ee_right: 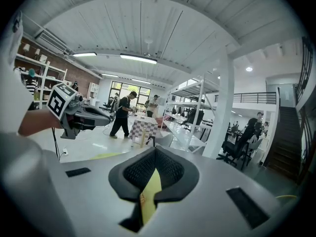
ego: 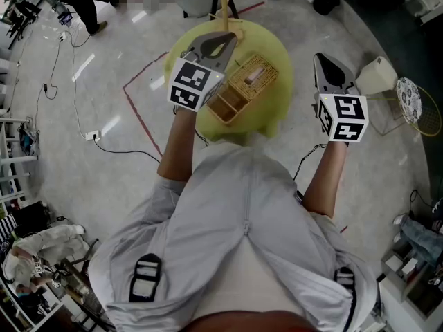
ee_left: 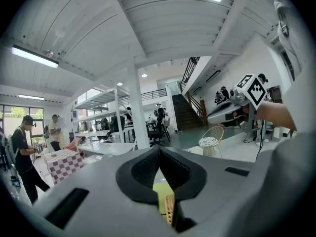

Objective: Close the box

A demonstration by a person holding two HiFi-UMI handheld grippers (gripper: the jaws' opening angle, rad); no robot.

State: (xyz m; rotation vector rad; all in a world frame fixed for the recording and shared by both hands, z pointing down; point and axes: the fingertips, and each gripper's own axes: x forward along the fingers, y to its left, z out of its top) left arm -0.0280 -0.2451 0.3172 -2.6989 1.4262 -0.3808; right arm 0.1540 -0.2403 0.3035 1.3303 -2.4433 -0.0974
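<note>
A woven wicker box (ego: 243,87) lies open on a round yellow-green table (ego: 277,109), its lid (ego: 257,75) folded back toward the far right. My left gripper (ego: 228,39) hovers over the box's left side, jaws shut with nothing between them. In the left gripper view (ee_left: 159,152) a strip of wicker (ee_left: 169,209) shows below the closed jaws. My right gripper (ego: 319,57) hangs to the right of the table, apart from the box, also shut and empty. The right gripper view (ee_right: 155,152) looks across the room and shows only a sliver of yellow table (ee_right: 150,191).
A wooden stand (ego: 225,2) rises behind the table. A white object (ego: 377,75) and a round mesh chair (ego: 410,99) sit at the right. Red tape (ego: 138,109), cables and a power strip (ego: 93,135) lie on the floor at the left. People stand farther off.
</note>
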